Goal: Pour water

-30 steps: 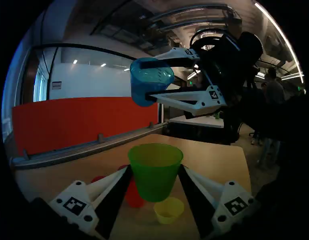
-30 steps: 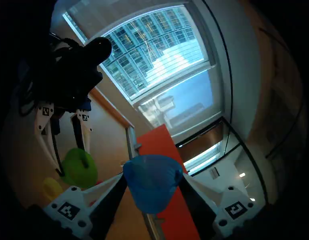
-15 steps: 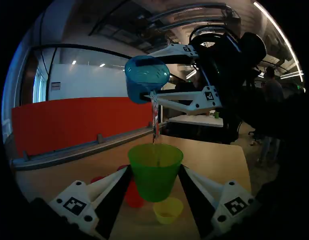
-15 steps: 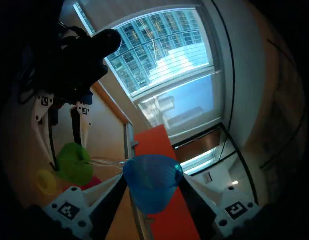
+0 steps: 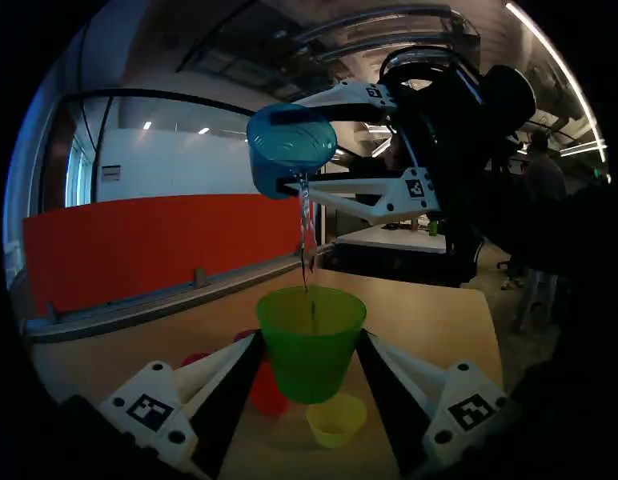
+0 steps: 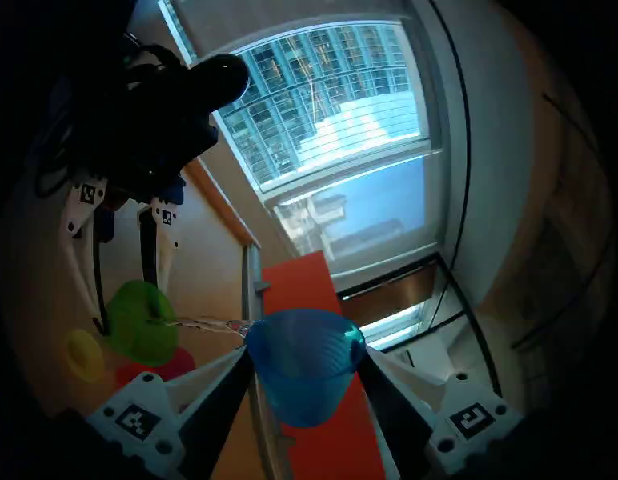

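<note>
Tipping the translucent blue plastic cup [image 5: 291, 148], upper centre, clamped in my right gripper [image 6: 306, 356]. Thin water stream [image 5: 305, 232] falls into the green plastic cup [image 5: 311, 360] my left gripper [image 5: 309, 340] pinches, lower centre.

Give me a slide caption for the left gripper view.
A tilted blue cup streams water into the green cup below.

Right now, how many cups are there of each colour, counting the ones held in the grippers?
Blue cup: 1
Green cup: 1
Yellow cup: 1
Red cup: 1 clear; another red patch beside it is too hidden to tell
Total: 4 cups for sure
</note>
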